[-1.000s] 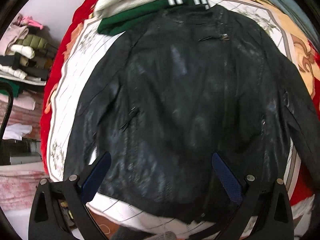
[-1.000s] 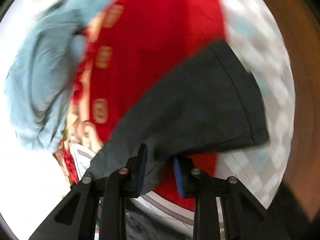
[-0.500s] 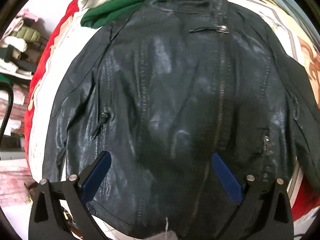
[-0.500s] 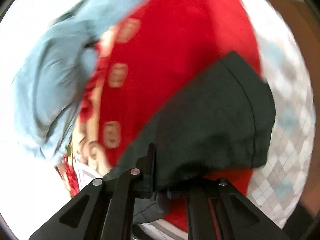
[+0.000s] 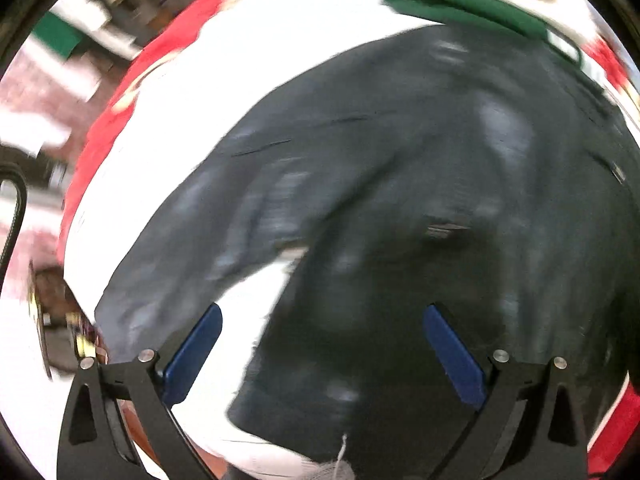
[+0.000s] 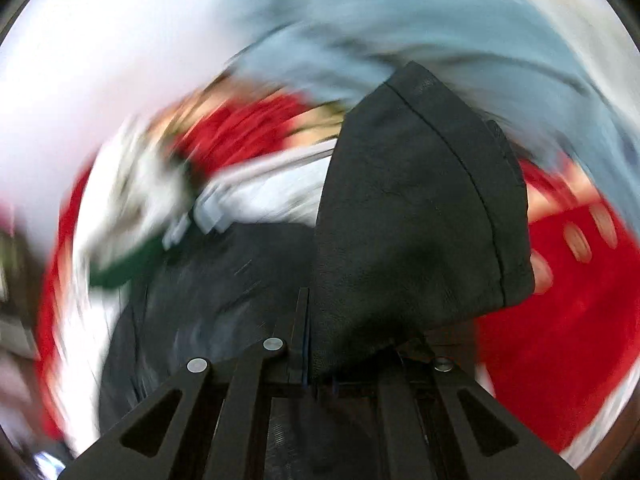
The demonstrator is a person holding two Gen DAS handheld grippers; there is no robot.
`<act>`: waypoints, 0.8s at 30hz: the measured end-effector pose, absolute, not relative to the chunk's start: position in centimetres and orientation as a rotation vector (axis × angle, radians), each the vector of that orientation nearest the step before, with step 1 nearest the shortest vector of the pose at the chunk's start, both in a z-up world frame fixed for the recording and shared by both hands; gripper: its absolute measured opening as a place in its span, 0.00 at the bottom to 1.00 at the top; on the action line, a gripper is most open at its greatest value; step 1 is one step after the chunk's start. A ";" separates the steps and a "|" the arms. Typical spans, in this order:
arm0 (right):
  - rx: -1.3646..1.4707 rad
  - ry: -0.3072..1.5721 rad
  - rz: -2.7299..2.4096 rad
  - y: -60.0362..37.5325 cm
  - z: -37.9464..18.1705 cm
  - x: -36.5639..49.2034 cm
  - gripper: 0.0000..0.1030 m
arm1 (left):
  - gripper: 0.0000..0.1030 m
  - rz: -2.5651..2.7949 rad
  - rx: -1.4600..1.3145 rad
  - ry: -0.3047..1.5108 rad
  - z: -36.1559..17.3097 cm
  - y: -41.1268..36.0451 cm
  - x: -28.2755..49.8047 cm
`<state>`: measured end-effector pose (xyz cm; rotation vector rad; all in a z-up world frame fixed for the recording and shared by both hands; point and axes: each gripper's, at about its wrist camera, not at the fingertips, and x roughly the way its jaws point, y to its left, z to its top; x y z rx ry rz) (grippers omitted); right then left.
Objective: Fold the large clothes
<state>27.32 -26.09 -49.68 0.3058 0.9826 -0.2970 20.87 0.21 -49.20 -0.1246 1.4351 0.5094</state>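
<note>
1. Between the right gripper [image 6: 310, 360] fingers, clenched tight, a sleeve [image 6: 416, 216] of the black jacket [image 5: 400, 200] is pinched; its cuff end stands up in front of the lens, lifted clear of the red and white bedspread [image 6: 560, 300].
2. To fold it well, I'd carry that sleeve across the jacket's chest, laying it flat without dragging the body along.
3. Over on the left, the left gripper [image 5: 320, 344] hangs with fingers spread wide, gripping nothing, above the jacket's near hem and its other sleeve; I'd judge it placed to pin the body down.
4. Farther out, the jacket lies spread on the bedspread, with a green garment [image 5: 460, 0] at its far end and a pale blue cloth [image 6: 400, 32] beyond the lifted sleeve; both views are blurred.
</note>
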 end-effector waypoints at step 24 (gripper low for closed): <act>0.382 1.547 0.229 -8.9 -64.1 28.9 0.71 | 0.86 0.991 -1.428 1.085 -59.9 25.8 -1.1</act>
